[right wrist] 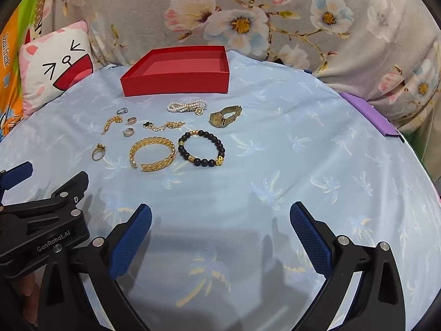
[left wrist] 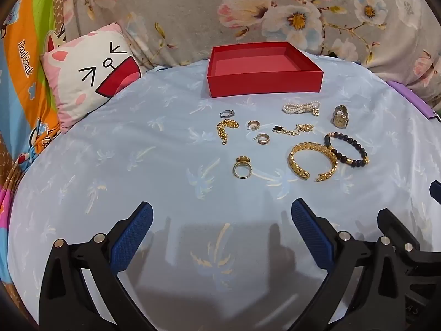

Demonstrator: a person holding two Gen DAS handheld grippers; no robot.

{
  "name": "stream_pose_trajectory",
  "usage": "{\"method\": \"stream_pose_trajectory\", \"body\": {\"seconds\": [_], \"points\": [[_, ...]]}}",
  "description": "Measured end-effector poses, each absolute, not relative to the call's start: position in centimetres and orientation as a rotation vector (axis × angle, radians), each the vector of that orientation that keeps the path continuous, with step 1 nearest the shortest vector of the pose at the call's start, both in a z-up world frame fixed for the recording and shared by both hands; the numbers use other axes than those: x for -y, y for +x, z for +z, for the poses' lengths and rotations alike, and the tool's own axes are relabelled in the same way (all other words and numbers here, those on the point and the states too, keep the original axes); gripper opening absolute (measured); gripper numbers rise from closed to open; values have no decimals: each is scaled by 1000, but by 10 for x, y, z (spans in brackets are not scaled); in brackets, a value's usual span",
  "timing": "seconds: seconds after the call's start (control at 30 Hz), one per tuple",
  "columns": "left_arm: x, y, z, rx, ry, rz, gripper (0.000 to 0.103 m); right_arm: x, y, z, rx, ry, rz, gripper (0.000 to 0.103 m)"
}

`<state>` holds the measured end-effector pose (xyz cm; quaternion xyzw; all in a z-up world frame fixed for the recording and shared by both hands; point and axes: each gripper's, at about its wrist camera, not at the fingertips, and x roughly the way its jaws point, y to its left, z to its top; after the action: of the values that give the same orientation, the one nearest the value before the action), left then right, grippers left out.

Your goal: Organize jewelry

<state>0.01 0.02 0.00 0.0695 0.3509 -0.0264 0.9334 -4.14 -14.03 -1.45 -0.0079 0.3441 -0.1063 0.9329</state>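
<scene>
Pale blue palm-print cloth [left wrist: 171, 143] covers the work surface, backed by a grey floral fabric [left wrist: 193, 13] and a cartoon cushion [left wrist: 91, 77] at the left.

Left gripper [left wrist: 222, 215]: jaws spread wide, nothing between the blue pads [left wrist: 132, 237], held low over bare cloth short of the jewelry. Right gripper [right wrist: 220, 215]: likewise wide apart and holding nothing; part of the left unit appears at its left edge.

Red box [left wrist: 264, 81] [right wrist: 176, 84]: open-topped, at the far side of the cloth; its visible interior holds nothing.

Jewelry lies on the cloth between box and grippers, none in the box: gold cuff bangle [right wrist: 152, 153], black bead bracelet [right wrist: 201, 149] just beside it, gold watch [right wrist: 223, 116], pearl bracelet [right wrist: 187, 107], clover chain [right wrist: 162, 125], gold bead chain [left wrist: 226, 129], gold ring [left wrist: 242, 168], two hoop earrings [left wrist: 257, 132], silver ring [left wrist: 226, 113].

A purple object [right wrist: 369, 113] at the right is partly cut off and cannot be identified.
</scene>
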Motion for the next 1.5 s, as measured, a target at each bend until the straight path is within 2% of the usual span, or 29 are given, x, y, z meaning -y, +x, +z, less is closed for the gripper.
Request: {"method": "stream_pose_trajectory", "body": {"seconds": [1.5], "points": [[5,-2,0,-697,164,-43,97,140,-42,-14,-699,-4,-215,98]]}}
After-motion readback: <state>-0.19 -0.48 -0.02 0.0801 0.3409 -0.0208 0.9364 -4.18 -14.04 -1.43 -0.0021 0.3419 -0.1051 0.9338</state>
